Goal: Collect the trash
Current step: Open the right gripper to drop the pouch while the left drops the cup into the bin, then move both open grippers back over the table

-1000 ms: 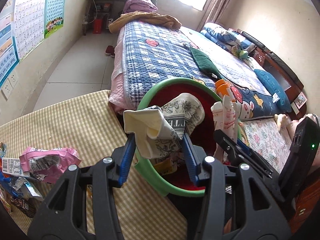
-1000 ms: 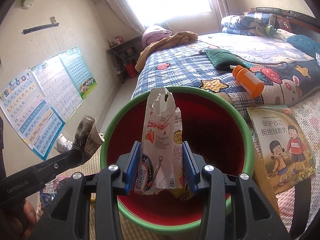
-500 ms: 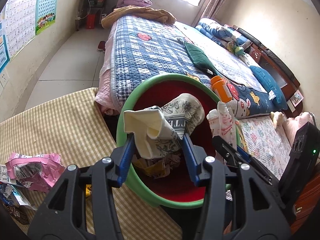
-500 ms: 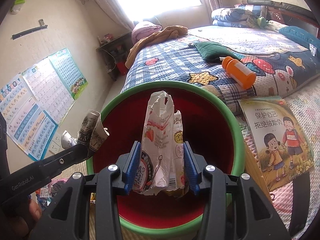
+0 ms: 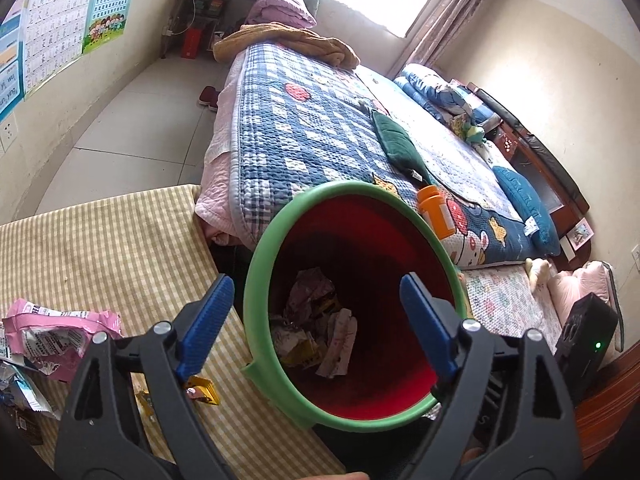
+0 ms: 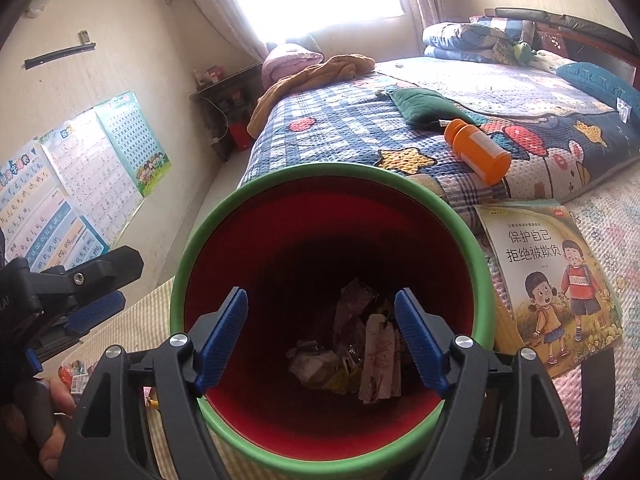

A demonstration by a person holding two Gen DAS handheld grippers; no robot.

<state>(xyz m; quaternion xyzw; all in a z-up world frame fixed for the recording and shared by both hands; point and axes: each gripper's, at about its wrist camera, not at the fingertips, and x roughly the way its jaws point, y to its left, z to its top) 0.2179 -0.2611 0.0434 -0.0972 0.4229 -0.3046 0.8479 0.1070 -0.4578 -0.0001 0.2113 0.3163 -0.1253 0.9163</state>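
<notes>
Opening over the bin (image 5: 256, 280), both tools are seen with nothing between the jaws: left tool (image 5: 312, 328), right tool (image 6: 320, 336). Remaining wrappers (image 5: 60, 332) lie on the counter (image 5: 100, 248), leftward of the bin, nearer the left tool, long axis crosswise.
</notes>
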